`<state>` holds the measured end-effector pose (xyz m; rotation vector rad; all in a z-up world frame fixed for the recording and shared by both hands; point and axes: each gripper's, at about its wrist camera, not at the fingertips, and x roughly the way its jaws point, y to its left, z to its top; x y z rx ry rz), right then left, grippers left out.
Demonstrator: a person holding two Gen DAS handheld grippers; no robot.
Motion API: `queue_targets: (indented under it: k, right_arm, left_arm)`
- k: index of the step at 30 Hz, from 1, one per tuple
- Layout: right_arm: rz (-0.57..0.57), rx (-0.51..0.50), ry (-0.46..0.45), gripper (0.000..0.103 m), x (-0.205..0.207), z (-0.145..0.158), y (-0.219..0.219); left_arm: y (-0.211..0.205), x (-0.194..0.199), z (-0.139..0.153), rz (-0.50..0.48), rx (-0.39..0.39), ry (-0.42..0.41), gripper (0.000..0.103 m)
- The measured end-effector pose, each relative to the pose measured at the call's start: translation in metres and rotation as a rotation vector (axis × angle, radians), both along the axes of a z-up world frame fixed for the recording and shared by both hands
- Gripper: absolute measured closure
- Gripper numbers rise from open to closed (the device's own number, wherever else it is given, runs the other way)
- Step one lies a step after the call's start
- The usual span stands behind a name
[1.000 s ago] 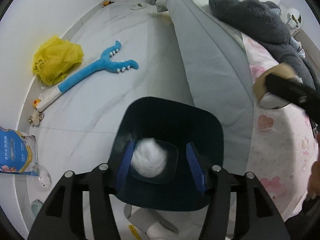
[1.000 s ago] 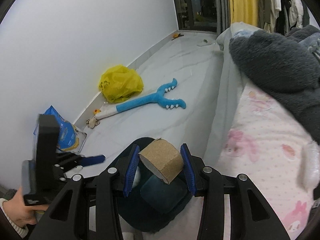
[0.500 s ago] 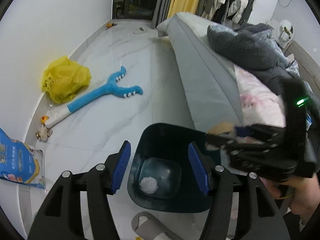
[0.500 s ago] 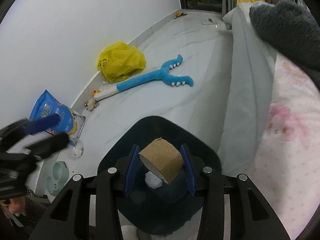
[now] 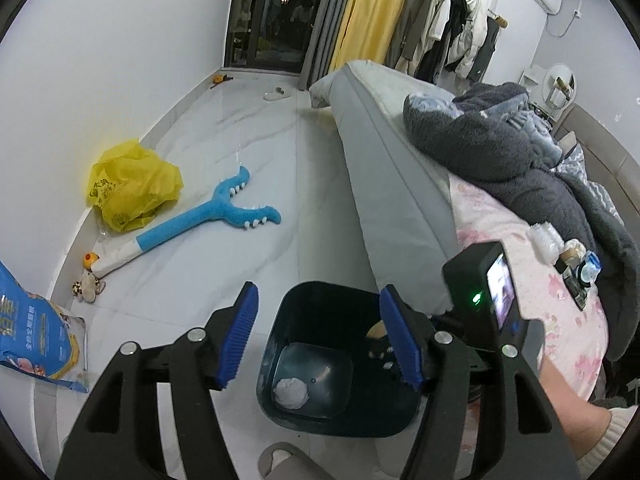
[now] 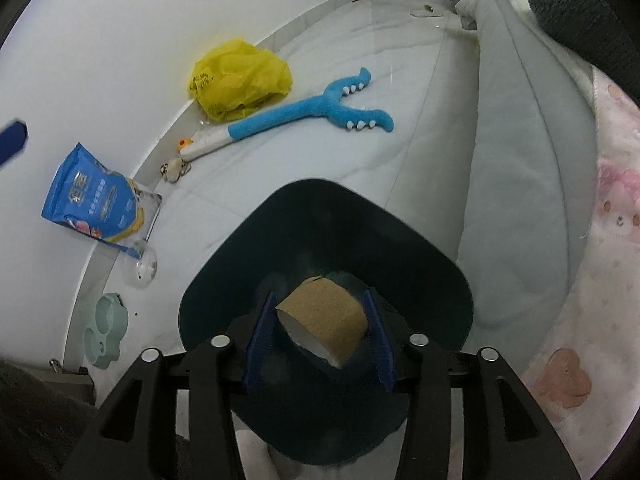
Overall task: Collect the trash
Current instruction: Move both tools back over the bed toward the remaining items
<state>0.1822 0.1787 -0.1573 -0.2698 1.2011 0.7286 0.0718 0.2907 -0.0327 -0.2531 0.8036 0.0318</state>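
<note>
A dark blue trash bin stands on the floor beside the bed; it also shows in the right wrist view. A white crumpled wad lies on its bottom. My left gripper is open and empty, held above the bin's left side. My right gripper is shut on a brown cardboard tube and holds it over the bin's mouth. In the left wrist view the right gripper's body sits at the bin's right rim, with a bit of the tube showing.
A yellow plastic bag, a blue plush toy and a blue pouch lie on the white floor by the wall. The bed with a grey blanket is at right. A slipper lies near the bin.
My left gripper has risen and pulled back from the bin, empty; the wad it held a second ago lies in the bin. My right gripper has moved lower over the bin with the tube.
</note>
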Motion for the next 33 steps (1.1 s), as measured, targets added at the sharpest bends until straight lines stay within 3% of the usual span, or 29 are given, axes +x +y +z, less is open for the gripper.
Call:
queue_targets:
  k: [7, 12, 23, 33]
  right_arm:
    - [0.017, 0.019, -0.005, 0.023, -0.005, 0.012, -0.007]
    - [0.019, 0.067, -0.025, 0.011, -0.008, 0.036, -0.020]
    - [-0.019, 0.203, -0.165, 0.006, -0.008, 0.101, -0.071]
    - [-0.088, 0.199, -0.266, 0.006, 0.001, 0.127, -0.138]
  left_arm:
    - [-0.009, -0.001, 0.014, -0.009, 0.020, -0.038, 0.036]
    - [-0.019, -0.001, 0.028, -0.024, 0.028, -0.072, 0.036]
    - [-0.055, 0.005, 0.051, -0.063, 0.031, -0.125, 0.034]
    - [-0.105, 0.019, 0.060, -0.135, 0.023, -0.151, 0.033]
